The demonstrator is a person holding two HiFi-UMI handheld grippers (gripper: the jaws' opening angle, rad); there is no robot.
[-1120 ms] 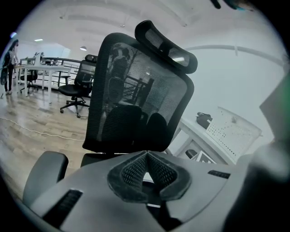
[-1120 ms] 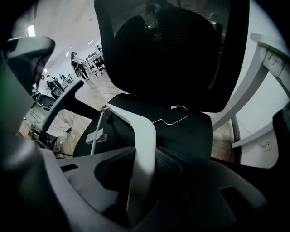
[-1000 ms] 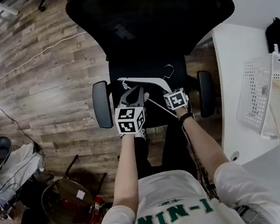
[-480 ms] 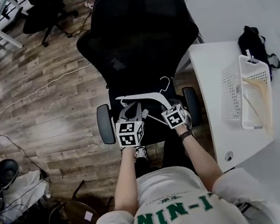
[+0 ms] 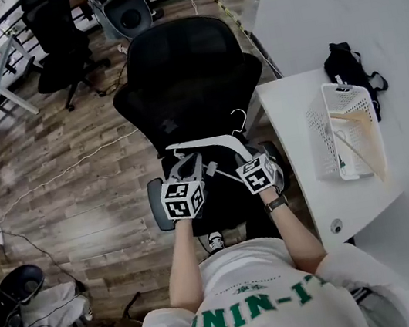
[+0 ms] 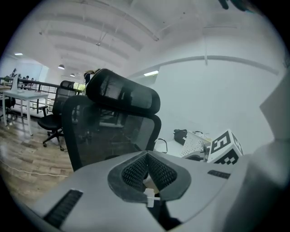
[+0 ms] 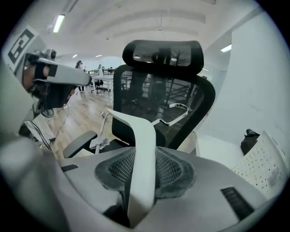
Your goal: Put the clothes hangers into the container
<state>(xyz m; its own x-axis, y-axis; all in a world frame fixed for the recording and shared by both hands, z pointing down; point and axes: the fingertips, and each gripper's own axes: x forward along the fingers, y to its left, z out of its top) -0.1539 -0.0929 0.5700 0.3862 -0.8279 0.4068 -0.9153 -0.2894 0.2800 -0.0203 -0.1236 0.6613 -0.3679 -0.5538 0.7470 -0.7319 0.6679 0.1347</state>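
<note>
1. Both claws have risen, lifting the hanger (image 5: 203, 144) clear of the chair (image 5: 189, 75).
2. Its broad arm sits clamped in the right claw (image 5: 240, 162); the left claw (image 5: 192, 162) pinches a thin part.
3. With the container (image 5: 322, 134) well right of the right claw, the swinging hook could snag its rim.

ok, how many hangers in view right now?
1: a white hanger, held by left gripper and right gripper over the chair. A pale piece in the basket may be another.
</note>
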